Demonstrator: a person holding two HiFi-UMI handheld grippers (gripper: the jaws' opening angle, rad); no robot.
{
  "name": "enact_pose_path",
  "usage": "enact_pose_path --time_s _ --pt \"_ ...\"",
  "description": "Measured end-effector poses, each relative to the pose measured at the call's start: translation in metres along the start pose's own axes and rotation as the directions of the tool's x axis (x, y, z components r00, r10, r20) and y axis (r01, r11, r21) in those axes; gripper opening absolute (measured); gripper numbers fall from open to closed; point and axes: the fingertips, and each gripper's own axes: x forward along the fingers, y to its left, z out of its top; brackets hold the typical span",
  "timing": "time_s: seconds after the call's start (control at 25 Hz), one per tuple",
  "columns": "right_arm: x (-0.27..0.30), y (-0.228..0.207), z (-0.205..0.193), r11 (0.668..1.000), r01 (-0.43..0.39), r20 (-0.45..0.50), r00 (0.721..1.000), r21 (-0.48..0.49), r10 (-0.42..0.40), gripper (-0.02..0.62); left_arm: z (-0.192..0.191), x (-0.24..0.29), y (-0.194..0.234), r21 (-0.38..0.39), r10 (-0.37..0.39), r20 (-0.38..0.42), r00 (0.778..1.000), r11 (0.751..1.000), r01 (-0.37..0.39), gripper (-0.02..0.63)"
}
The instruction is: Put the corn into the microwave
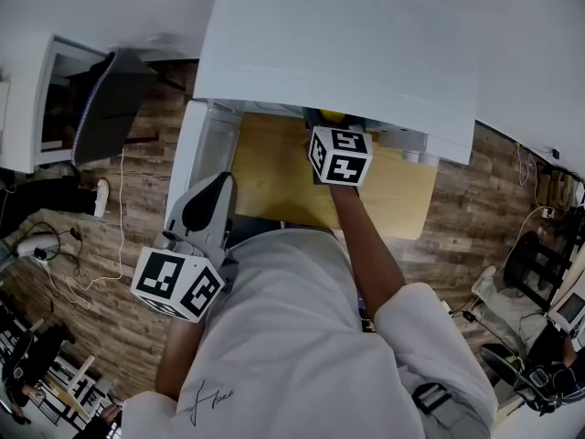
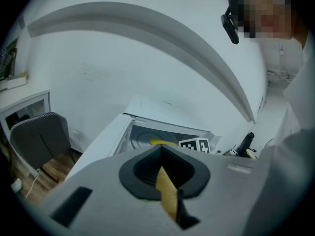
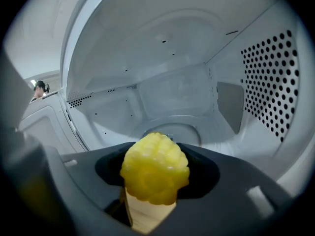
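Observation:
A yellow corn cob (image 3: 155, 167) sits between the jaws of my right gripper (image 3: 155, 183), which is shut on it. That gripper reaches into the open white microwave (image 1: 338, 44), and the cob hangs above the round glass turntable (image 3: 170, 132). In the head view the right gripper (image 1: 329, 119) is at the oven's mouth, its marker cube just behind. The left gripper view shows the corn (image 2: 160, 142) inside the cavity. My left gripper (image 1: 206, 207) is held back by the person's left side, away from the oven, its jaws together with nothing in them (image 2: 165, 181).
The microwave door (image 1: 196, 149) stands swung open at the left. The oven rests on a light wooden table (image 1: 274, 186). A perforated wall (image 3: 270, 82) lines the cavity's right side. A grey chair (image 1: 110, 108) stands on the wooden floor at the left.

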Motion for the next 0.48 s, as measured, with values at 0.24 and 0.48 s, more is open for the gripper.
enact_pose_path --time_s 0.24,0.48 --pt "0.0043 0.001 0.0004 1.0 0.006 -0.001 1.0 -0.023 -0.006 0.261 -0.0014 -0.0002 -0.0017 0.0 -0.004 -0.003 1.0 1.0 0.004 -0.003" --pt "0.0102 0.0031 0.0003 0.998 0.021 -0.013 1.0 -0.052 -0.022 0.261 -0.0015 0.0002 -0.0017 0.001 -0.003 -0.005 1.0 1.0 0.003 -0.003"
